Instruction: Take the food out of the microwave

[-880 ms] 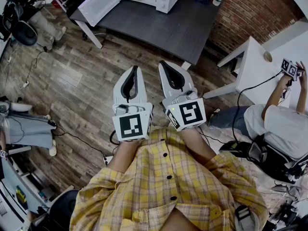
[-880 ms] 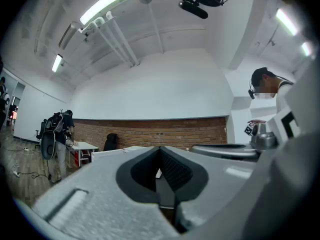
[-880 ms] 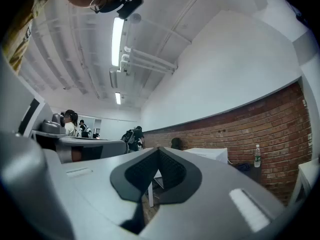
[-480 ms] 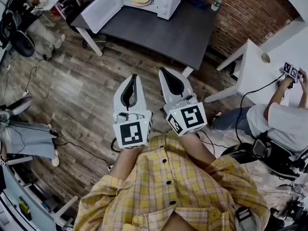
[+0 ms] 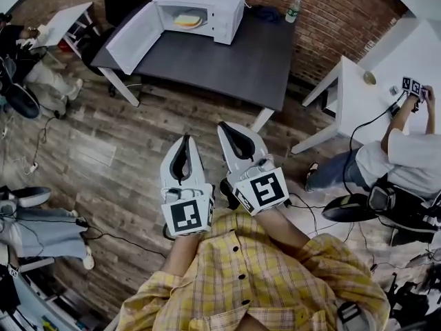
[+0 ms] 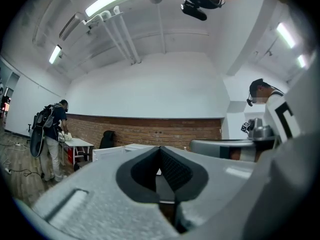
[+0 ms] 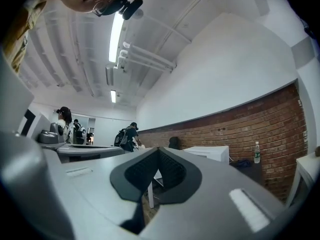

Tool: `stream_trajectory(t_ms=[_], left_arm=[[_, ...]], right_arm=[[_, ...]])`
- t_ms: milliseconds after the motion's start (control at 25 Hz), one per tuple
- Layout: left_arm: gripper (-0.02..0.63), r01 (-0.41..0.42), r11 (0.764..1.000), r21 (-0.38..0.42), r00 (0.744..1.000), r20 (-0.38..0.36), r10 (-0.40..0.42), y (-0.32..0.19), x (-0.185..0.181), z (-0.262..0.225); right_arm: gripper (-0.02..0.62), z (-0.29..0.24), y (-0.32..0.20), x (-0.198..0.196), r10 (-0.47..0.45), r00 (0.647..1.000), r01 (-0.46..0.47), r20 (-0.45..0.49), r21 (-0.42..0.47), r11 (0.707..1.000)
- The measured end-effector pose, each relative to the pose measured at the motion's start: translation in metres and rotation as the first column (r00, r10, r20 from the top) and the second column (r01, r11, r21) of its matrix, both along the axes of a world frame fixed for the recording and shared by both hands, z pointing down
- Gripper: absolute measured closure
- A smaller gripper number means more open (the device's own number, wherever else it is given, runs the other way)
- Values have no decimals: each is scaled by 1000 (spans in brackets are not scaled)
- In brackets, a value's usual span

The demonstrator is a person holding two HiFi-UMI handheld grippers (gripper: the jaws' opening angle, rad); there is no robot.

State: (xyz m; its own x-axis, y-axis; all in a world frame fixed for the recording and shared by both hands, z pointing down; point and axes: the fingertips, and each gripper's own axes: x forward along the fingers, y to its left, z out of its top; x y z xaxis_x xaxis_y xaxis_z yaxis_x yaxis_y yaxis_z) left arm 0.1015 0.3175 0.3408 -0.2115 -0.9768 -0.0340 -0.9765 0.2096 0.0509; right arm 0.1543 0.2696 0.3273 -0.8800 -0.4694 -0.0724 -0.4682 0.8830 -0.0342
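A white microwave stands at the far end of a dark table, its door swung open to the left. Inside it lies a plate with yellow and orange food. My left gripper and right gripper hang side by side over the wooden floor, well short of the table, both shut and empty. In the left gripper view the jaws meet at their tips, with the microwave low behind them. In the right gripper view the jaws meet too, the microwave beyond.
A water bottle stands at the table's far right corner by the brick wall. A white table with a seated person is on the right. More people and chairs sit on the left. Cables run over the floor.
The table and microwave have slid lower and nearer in the head view. Both grippers stay shut and side by side.
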Motion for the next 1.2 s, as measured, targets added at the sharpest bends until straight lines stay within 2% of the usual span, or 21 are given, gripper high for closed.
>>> stream_trajectory(t_ms=[200,360,600,840,1040,1200], left_arm=[[606,-8,1000,-11,1000,6,9,-35,-21,3],[606,-18,1000,-20,999,32,18,-62,-50,3],[606,-32,998,-57,998,48,35,-130,-95,6],[606,-29,998,-57,998,55,32,-197,-131,-3],[606,-22,998,-58,998,58,25,-249,-152,-1],[606,-30,997,-75,998,49,34,-280,-159,6]], right_arm=[[592,5,-37,-20,11,1000,-11,4,-12,1000],[592,12,-64,-52,14,1000,-13,6,-21,1000],[592,16,-137,-100,19,1000,-19,-4,-44,999],[592,0,-201,-137,8,1000,-8,-6,-5,1000],[592,-3,-253,-157,13,1000,-13,-8,18,1000],[592,4,-283,-162,24,1000,-24,-9,4,1000]])
